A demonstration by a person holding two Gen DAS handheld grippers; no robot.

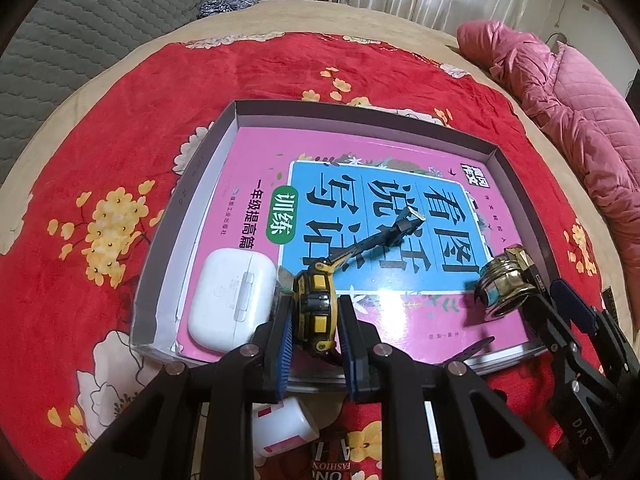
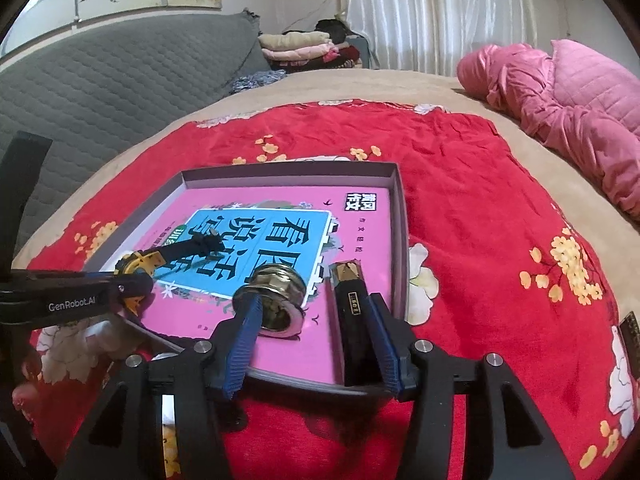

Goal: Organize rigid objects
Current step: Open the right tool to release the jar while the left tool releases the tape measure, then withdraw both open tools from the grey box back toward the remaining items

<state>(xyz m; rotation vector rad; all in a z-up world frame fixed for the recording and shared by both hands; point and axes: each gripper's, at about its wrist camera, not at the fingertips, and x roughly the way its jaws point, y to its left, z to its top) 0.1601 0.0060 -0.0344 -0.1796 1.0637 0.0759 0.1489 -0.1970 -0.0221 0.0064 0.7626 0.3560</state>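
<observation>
You have even, moderately bright indoor light with daylight through the white curtain (image 2: 436,12), soft shadows, mild glare on the book cover (image 1: 400,288), and strong fisheye bending with dark corners.

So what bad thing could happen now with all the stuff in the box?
1. The left gripper is shut on the yellow tape measure, right beside the white earbud case; setting it down carelessly might knock the case.
2. The brass fitting lies on its side on the glossy pink book, between the right gripper's open jaws, so it might roll.
3. The black lighter sits close to one finger and could get nudged.
</observation>
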